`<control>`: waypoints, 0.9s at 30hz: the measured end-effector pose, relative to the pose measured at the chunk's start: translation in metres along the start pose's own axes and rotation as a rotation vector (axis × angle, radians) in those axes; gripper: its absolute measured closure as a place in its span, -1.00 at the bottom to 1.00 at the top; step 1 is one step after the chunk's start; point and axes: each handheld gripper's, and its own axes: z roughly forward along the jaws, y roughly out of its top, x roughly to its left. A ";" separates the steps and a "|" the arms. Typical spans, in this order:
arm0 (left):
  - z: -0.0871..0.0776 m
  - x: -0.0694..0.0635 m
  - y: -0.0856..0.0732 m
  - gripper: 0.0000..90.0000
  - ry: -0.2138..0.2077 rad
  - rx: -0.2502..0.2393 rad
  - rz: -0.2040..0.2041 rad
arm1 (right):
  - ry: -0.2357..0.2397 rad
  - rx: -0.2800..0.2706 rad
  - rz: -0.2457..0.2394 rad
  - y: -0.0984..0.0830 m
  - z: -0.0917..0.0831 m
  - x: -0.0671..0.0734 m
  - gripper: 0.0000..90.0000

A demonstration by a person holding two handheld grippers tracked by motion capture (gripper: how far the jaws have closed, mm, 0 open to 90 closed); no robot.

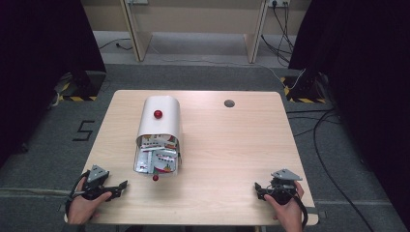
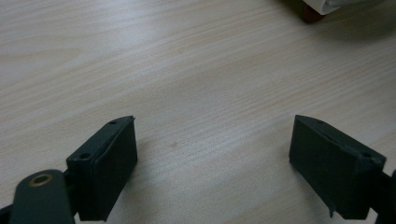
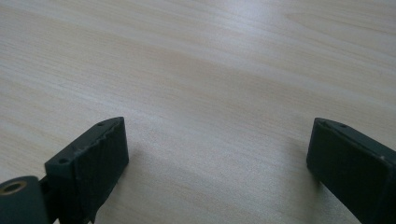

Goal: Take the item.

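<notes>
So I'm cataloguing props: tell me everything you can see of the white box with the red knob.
The white box looks like a small bread bin: curved glossy shell, red knob on top. Its front flap is folded down open toward the person, with a second red knob at its edge. Colourful packets fill it. It rests on the wooden table, left of centre, untouched.

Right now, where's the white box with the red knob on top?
In the high view, the white box lies left of the table's centre, its open end with colourful packets facing the person, nearer the left gripper.

I'm looking at a light wood table (image 1: 227,145) with a white bread box (image 1: 158,126) on it, door open, colourful packets (image 1: 157,158) inside.
</notes>
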 end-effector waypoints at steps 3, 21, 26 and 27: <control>0.001 -0.001 0.001 -0.68 -0.004 0.000 0.002 | 0.000 0.000 -0.001 0.000 0.000 0.000 -0.86; -0.019 -0.007 0.016 -0.66 -0.042 -0.085 -0.003 | 0.004 -0.001 -0.002 0.000 0.000 0.000 -0.86; -0.028 -0.011 0.023 -0.66 -0.056 -0.107 0.004 | 0.005 -0.001 -0.002 0.000 0.000 0.000 -0.86; -0.030 -0.012 0.024 -0.66 -0.059 -0.111 0.006 | 0.006 0.001 0.005 0.000 0.000 0.001 -0.86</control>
